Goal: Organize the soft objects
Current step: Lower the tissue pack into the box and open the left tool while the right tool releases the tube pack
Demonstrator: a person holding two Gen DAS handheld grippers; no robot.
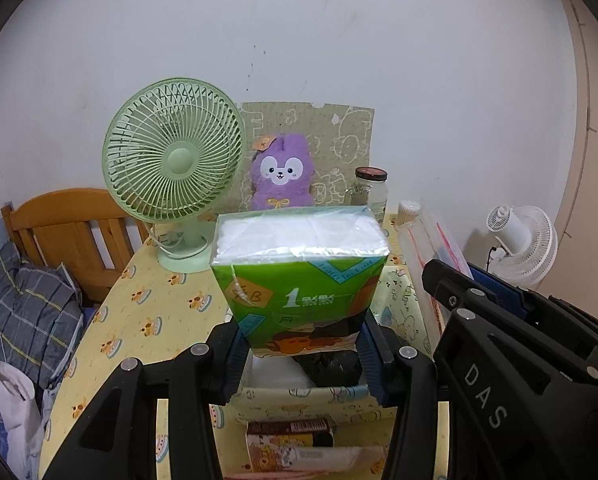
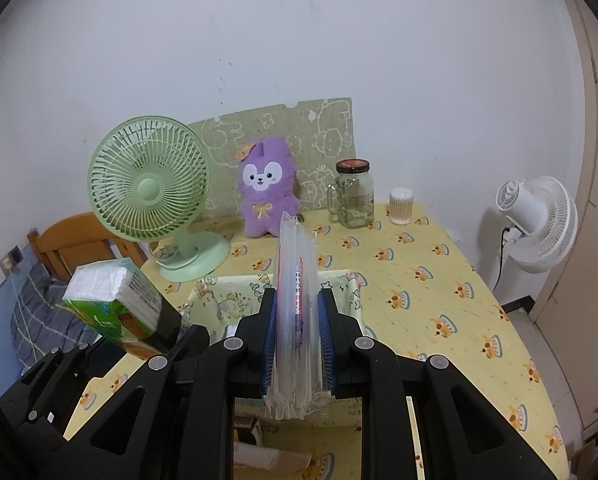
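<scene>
Where tablecloth runs bare, room.

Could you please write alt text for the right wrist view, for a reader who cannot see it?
The right gripper is shut on a clear plastic packet, held above a fabric bin on a yellow table. At left, the left gripper holds a tissue pack; a green fan, purple plush toy and glass jar stand behind.

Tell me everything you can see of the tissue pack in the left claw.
The tissue pack is a soft rectangular brick of white tissues in clear and green printed plastic wrap, with cartoon artwork and a handwritten label. It is held in the air, squeezed at its lower end between the left claw's blue pads, its white end pointing away. It hangs above the fabric bin on the yellow tablecloth.
</scene>
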